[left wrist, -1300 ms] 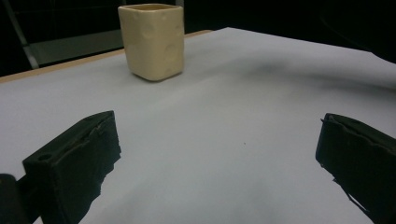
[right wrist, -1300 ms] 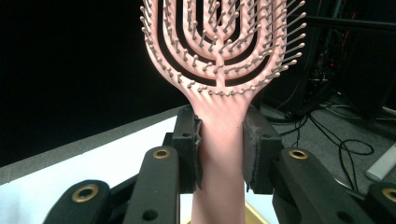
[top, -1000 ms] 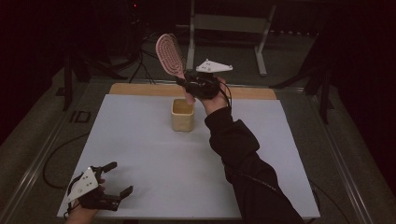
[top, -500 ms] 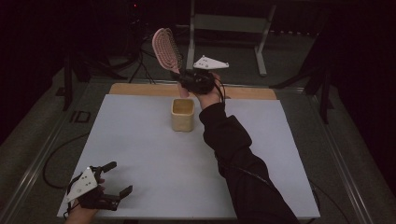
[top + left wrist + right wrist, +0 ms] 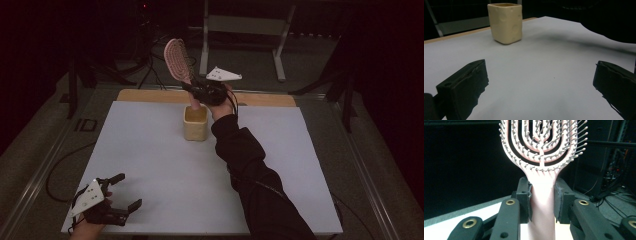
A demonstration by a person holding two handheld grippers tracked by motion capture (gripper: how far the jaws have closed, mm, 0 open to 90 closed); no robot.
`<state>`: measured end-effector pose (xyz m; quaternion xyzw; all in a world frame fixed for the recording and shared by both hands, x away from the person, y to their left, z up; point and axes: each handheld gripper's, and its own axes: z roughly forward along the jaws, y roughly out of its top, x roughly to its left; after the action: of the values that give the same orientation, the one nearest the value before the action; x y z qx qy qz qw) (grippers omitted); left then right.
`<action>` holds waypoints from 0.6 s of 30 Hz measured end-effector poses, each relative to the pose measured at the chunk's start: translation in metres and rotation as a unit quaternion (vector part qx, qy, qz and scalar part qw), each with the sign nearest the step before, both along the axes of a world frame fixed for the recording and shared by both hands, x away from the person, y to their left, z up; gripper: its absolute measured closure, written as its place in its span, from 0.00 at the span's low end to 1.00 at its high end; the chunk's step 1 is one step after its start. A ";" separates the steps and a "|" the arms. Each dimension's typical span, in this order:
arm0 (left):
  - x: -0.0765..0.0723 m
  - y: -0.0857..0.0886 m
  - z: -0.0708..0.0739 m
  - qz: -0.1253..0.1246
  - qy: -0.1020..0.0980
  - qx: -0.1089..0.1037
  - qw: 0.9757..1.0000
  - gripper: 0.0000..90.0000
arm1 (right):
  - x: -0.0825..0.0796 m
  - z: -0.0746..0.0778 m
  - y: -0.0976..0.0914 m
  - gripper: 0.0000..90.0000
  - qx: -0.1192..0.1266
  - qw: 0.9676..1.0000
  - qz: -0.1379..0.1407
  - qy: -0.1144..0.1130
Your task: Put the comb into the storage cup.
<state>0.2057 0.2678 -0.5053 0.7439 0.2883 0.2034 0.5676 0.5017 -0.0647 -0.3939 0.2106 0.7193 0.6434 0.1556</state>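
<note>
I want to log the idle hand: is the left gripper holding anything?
No, the left gripper has its jaws wide apart over bare white table.

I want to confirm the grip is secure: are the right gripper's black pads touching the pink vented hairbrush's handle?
Touching. The right gripper view shows both pads pressed flat against the pink hairbrush handle, one on each side, with no gap.
</note>
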 end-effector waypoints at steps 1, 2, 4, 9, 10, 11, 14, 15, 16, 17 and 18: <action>0.000 0.000 0.000 0.000 0.000 0.000 1.000 0.00 | 0.000 -0.002 0.001 0.78 -0.003 1.000 0.001 0.001; 0.000 0.000 0.000 0.000 0.000 0.000 1.000 0.00 | 0.000 -0.005 0.002 0.78 -0.004 1.000 0.004 0.002; 0.000 0.000 0.000 -0.001 0.001 0.001 1.000 0.00 | 0.001 -0.010 0.002 0.78 -0.007 1.000 0.006 0.005; 0.000 0.000 0.000 -0.001 0.000 0.001 1.000 0.00 | 0.002 -0.022 0.002 0.78 -0.010 1.000 0.013 0.006; 0.000 0.000 0.000 -0.001 0.001 0.001 1.000 0.00 | 0.002 -0.024 0.001 0.78 -0.012 1.000 0.014 0.007; 0.000 0.000 0.000 -0.001 0.001 0.001 1.000 0.00 | 0.003 -0.026 0.001 0.78 -0.013 1.000 0.018 0.007; 0.000 0.000 -0.001 0.000 0.001 0.002 1.000 0.00 | 0.002 -0.033 -0.001 0.78 -0.015 1.000 0.020 0.007; 0.000 0.000 -0.001 -0.001 0.002 0.002 1.000 0.00 | 0.002 -0.035 -0.002 0.78 -0.015 1.000 0.021 0.010; 0.000 -0.001 -0.001 -0.001 0.002 0.003 1.000 0.00 | 0.002 -0.037 -0.003 0.78 -0.015 1.000 0.024 0.008; 0.000 -0.001 -0.001 -0.001 0.001 0.003 1.000 0.00 | 0.001 -0.039 -0.003 0.78 -0.014 1.000 0.025 0.009; 0.000 -0.001 -0.001 -0.001 0.001 0.002 1.000 0.00 | 0.001 -0.041 -0.004 0.78 -0.015 1.000 0.025 0.010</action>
<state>0.2059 0.2671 -0.5059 0.7457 0.2882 0.2027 0.5655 0.5025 -0.0684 -0.4347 0.1963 0.7356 0.6340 0.1357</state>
